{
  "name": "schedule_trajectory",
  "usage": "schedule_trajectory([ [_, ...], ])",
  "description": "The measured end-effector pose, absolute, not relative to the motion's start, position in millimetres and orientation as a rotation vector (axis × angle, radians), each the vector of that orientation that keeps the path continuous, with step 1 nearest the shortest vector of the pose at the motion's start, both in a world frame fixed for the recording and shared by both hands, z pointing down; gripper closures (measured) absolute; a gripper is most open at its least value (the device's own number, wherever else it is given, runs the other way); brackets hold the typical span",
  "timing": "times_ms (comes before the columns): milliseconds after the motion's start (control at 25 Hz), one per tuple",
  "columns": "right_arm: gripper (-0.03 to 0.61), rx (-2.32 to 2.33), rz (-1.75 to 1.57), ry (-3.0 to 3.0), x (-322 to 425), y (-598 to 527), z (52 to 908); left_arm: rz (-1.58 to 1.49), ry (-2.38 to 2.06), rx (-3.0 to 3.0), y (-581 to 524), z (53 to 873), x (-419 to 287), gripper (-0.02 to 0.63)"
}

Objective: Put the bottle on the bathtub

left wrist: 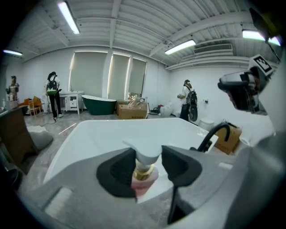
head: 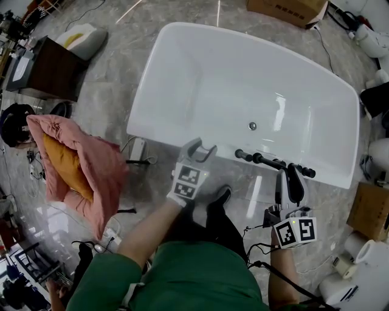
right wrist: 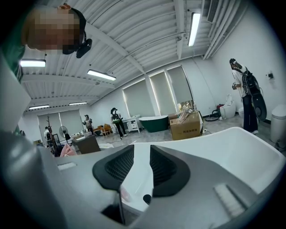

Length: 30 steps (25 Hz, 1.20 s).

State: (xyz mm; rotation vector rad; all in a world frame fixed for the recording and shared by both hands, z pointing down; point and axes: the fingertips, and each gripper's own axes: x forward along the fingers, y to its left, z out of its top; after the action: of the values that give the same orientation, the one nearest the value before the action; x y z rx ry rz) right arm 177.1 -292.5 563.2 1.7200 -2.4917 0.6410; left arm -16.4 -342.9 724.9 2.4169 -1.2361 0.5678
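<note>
The white bathtub (head: 243,79) lies across the head view on a grey marble floor. My left gripper (head: 202,149) sits at the tub's near rim. In the left gripper view (left wrist: 148,167) its jaws are shut on the bottle (left wrist: 144,173), which has a white pump head, a gold collar and a pink body. The bottle hangs upright over the tub's rim (left wrist: 111,134); whether its base touches is hidden. In the head view the gripper hides the bottle. My right gripper (head: 288,182) hovers by the black faucet (head: 273,163). Its jaws (right wrist: 142,167) are slightly apart and hold nothing.
A pink blanket with an orange cushion (head: 79,164) lies left of the tub, and a dark cabinet (head: 48,67) stands beyond it. Cardboard boxes (head: 285,7) (head: 368,209) and white fixtures (head: 364,273) crowd the right side. People (left wrist: 52,91) stand in the far room.
</note>
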Motion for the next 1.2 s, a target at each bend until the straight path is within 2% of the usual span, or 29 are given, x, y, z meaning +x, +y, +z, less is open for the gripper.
schedule_trajectory([
  [440,0.479,1.727,0.646,-2.508,167.4,-284.4,557.0,0.634,-1.272,2.394,-334.8,730.1,-35.8,0.432],
  [720,0.479,1.738,0.626,-2.51,161.9,-279.9,546.0,0.638,-1.252,2.411,-326.5,718.5,-43.4,0.39],
  [960,0.479,1.772,0.561,-2.517,165.9,-276.4,523.0,0.592,-1.312,2.415,-312.8,685.7,-75.0,0.39],
  [1200,0.479,1.813,0.44,-2.515,161.4,-272.1,489.9,0.533,-1.431,2.451,-309.4,621.9,-117.2,0.42],
])
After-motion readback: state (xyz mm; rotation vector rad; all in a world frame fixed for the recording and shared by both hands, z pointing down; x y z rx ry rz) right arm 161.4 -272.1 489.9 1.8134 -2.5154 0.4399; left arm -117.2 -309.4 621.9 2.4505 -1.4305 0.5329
